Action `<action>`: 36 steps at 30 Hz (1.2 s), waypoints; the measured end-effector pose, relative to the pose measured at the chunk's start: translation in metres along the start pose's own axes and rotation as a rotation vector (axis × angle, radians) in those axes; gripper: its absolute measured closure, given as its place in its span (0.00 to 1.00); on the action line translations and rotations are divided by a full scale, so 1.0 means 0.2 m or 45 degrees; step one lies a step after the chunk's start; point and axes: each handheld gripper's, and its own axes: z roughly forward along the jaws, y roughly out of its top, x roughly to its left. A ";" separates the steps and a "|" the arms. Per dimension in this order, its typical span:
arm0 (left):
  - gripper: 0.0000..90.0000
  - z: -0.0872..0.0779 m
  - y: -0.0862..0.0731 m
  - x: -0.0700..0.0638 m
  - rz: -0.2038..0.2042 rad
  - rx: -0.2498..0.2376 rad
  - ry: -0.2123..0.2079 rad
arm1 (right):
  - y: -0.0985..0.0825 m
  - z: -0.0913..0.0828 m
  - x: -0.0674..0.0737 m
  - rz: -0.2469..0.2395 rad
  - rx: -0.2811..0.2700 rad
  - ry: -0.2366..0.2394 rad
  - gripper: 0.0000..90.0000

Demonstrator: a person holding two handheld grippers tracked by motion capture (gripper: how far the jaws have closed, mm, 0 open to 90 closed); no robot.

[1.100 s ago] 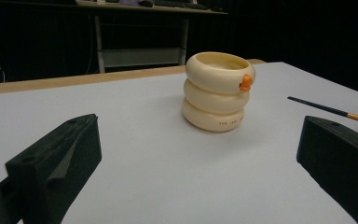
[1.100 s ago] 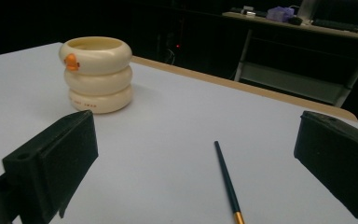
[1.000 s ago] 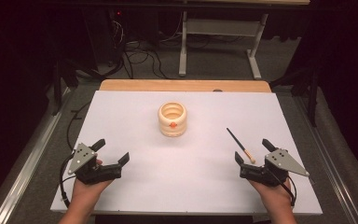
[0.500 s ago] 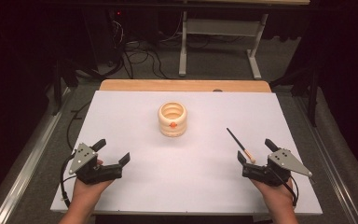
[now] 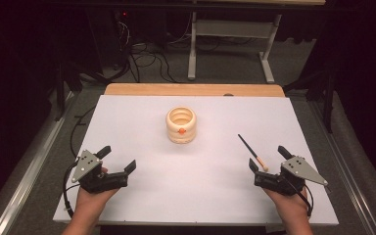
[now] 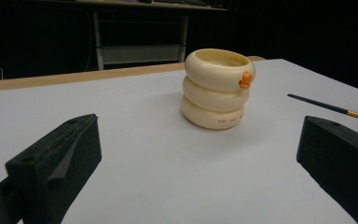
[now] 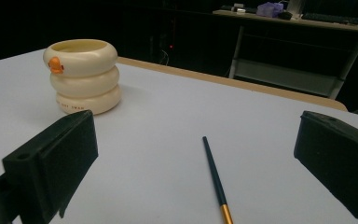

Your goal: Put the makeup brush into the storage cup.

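A cream ringed holder [image 5: 181, 125] with a small orange beak stands upright in the middle of the white table [image 5: 142, 122]; it appears too in the left gripper view [image 6: 217, 88] and the right gripper view [image 7: 83, 76]. A thin dark paintbrush [image 5: 251, 151] with a gold ferrule lies flat on the right, also seen as the paintbrush [image 7: 216, 177] and the paintbrush [image 6: 331, 108]. My left gripper [image 5: 117, 158] rests open near the front left edge, nothing between its jaws. My right gripper [image 5: 268, 157] is open at the front right, just behind the brush's near end.
A wooden strip [image 5: 193, 89] borders the table's far edge. Beyond it stand a metal desk frame [image 5: 230, 44] and loose cables [image 5: 147, 58] on the dark floor. A metal rail [image 5: 29, 171] runs along the left side.
The right gripper has drifted slightly back toward the front edge. The left gripper, holder and brush are unchanged.
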 end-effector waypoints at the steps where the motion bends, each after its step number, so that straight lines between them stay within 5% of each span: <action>1: 0.00 0.00 0.00 0.00 -0.001 0.000 0.000 | 0.00 0.00 0.00 0.001 -0.001 0.001 0.01; 12: 0.00 0.00 -0.01 0.00 -0.009 -0.005 -0.005 | 0.00 0.00 0.01 -0.048 -0.005 0.008 0.01; 36: 0.01 0.01 -0.01 0.01 -0.023 0.020 0.000 | 0.01 0.02 0.02 -0.114 0.104 0.004 0.01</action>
